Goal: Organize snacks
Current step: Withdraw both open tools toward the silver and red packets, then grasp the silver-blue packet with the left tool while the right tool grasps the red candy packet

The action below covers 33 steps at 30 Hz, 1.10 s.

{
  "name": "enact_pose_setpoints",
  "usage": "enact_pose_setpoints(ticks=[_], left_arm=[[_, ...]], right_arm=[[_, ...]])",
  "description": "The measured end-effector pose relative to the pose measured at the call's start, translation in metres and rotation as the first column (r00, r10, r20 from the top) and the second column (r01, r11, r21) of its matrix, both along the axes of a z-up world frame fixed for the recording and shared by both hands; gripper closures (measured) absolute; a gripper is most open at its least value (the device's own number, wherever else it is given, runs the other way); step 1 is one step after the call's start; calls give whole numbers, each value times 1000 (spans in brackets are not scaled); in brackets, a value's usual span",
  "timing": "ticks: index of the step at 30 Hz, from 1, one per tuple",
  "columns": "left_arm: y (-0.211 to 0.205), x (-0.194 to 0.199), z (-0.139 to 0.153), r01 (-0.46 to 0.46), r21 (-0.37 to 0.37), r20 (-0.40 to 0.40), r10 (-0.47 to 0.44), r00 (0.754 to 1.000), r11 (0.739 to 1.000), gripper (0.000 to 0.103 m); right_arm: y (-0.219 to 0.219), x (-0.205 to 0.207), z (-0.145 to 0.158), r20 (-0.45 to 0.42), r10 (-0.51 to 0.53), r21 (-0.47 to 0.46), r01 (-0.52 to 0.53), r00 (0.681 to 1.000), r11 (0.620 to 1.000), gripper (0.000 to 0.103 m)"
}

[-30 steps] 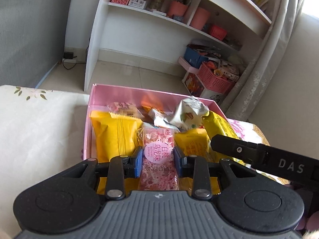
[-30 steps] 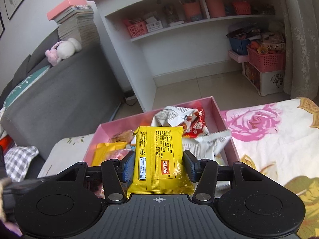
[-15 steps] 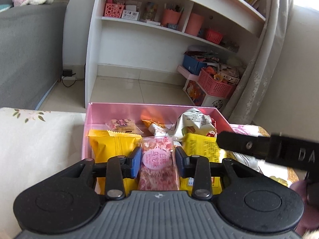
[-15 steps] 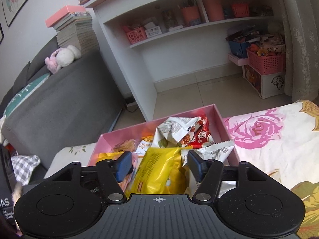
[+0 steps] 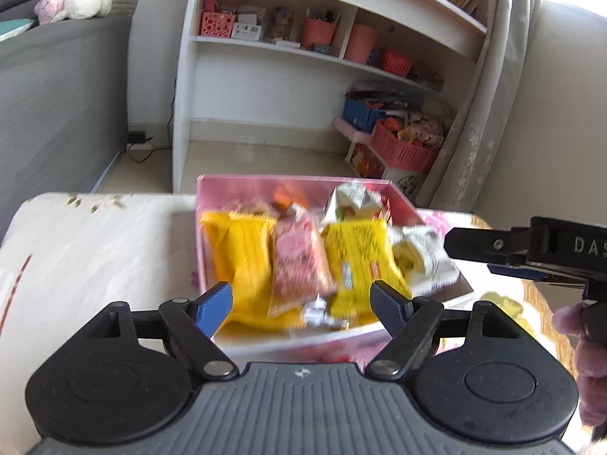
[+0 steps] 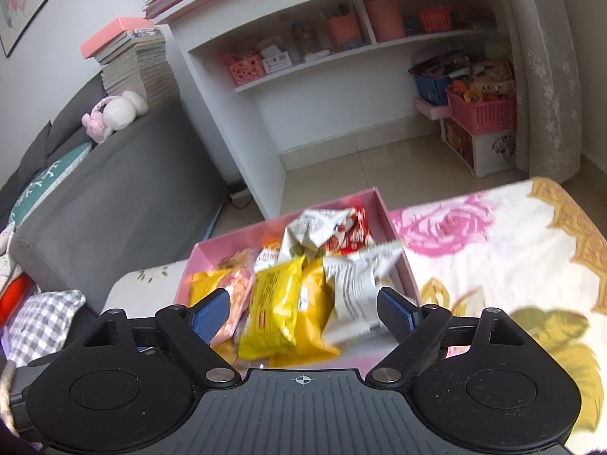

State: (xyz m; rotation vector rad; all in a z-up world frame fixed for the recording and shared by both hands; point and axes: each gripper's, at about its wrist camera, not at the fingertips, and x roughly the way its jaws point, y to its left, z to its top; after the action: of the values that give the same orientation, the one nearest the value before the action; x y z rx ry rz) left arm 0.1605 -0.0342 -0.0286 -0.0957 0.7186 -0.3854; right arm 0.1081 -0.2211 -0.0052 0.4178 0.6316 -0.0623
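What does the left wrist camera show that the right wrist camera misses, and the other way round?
Only the left wrist view shows the right gripper from the side, with fingers of the hand holding it.

Only the right wrist view shows the framed picture, the book stack, the checked cushion and the rose print on the cloth.

Both show the pink box of snack packets, the yellow packet, the white shelf unit, the plush toy, and jaws opening with nothing gripped.
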Motion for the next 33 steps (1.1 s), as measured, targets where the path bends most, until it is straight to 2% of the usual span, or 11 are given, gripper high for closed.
enact_pose_setpoints(ticks=[4, 7, 10, 13, 16, 21, 24, 33], left_arm=[[6, -14, 1, -39, 15, -44, 40, 998, 999, 23], [11, -25, -2, -73, 7, -96, 74, 993, 997, 22], [12, -33, -8, -70, 2, -113, 69, 991, 998, 23], [14, -34, -15, -44, -36, -146, 38, 989, 998, 28], [19, -31, -25, -22, -80, -168, 9, 986, 997, 36], [16, -20, -41, 9, -148, -215, -41, 976, 989, 58], [10, -17, -48, 44, -171, -229, -83, 970, 984, 64], [10, -14, -51, 62, -206, -226, -109, 968, 977, 84]], right_arm=[[7, -12, -4, -35, -8, 5, 8, 999, 1000, 16], [11, -21, -11, -46, -7, 14, 8, 999, 1000, 11], [15, -26, -22, -85, 10, 17, -9, 996, 1000, 9], [19, -28, -26, -108, 23, -1, -23, 994, 1000, 9], [17, -31, -33, -123, 25, 10, -24, 992, 1000, 9], [6, -26, -47, -155, 6, 51, 2, 988, 999, 9], [3, -22, -55, -166, 24, 86, -10, 986, 996, 9], [9, -11, -67, -154, 85, 129, -66, 984, 990, 9]])
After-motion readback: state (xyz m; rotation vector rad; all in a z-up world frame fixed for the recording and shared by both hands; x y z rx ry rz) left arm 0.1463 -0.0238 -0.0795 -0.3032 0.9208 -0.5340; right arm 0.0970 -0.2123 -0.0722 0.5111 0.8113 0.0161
